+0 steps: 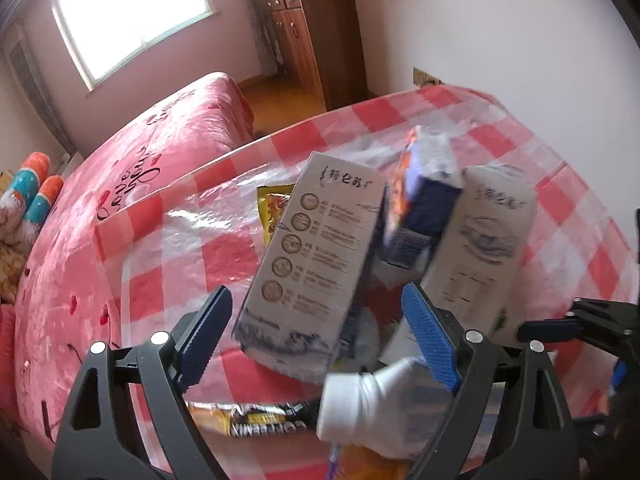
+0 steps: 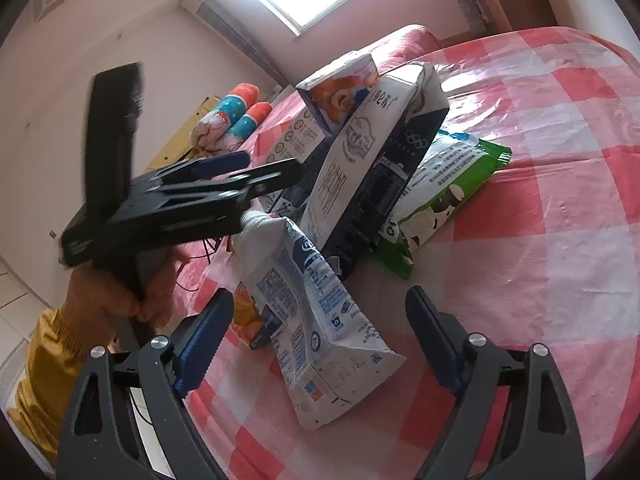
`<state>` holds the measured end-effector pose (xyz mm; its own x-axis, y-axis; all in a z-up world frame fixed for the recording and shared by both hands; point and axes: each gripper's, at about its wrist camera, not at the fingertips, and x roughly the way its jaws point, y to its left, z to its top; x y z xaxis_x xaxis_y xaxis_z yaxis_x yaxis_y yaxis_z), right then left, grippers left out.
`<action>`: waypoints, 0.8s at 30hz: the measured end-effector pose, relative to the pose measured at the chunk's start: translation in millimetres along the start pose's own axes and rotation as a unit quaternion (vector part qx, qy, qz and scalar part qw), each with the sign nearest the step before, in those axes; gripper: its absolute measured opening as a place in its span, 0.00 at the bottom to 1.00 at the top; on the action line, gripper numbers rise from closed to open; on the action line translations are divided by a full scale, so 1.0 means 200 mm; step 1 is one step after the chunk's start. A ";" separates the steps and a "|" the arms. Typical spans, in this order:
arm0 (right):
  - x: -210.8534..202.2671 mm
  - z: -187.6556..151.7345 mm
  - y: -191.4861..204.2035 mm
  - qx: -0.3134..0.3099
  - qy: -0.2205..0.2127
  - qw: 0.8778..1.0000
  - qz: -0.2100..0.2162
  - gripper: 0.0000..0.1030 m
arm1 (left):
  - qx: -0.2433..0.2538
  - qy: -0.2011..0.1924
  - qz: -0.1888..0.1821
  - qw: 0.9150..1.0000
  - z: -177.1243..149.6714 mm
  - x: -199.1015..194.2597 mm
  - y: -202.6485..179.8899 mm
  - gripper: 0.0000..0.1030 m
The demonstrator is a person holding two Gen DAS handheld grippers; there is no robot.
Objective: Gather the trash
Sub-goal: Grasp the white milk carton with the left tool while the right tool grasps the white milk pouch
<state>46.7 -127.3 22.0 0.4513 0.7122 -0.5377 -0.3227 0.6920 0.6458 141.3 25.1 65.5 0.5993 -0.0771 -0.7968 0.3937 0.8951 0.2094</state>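
So far nothing looks collected: both your left gripper point(image 1: 316, 336) and right gripper point(image 2: 320, 338) are wide open and hold nothing. The milk cartons point(image 2: 352, 152), the toothpaste tube point(image 2: 320, 320) and the snack wrappers point(image 2: 444, 184) all lie in one heap on the checked table point(image 2: 560, 240), so the whole collecting remains.

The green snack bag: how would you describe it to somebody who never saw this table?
On the red-and-white checked tablecloth, find the pile of cartons. The green snack bag lies flat beside the dark-sided milk carton. It is the only green item there.
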 end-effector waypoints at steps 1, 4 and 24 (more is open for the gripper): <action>0.01 0.00 0.00 -0.001 0.001 1.000 0.000 0.84 | 0.002 0.003 0.000 1.000 0.01 0.02 0.01 0.85; 0.04 0.00 0.02 -0.001 0.010 1.000 -0.002 0.84 | 0.004 0.009 0.000 1.000 0.04 0.09 0.04 0.85; 0.13 -0.02 0.07 -0.020 0.037 0.999 0.002 0.84 | -0.042 0.026 -0.019 0.999 -0.06 0.08 0.02 0.65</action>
<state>50.2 -98.4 15.7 0.3883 0.7208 -0.5742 -0.3581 0.6921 0.6267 145.2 32.9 46.8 0.5473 -0.0901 -0.8321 0.3541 0.9258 0.1326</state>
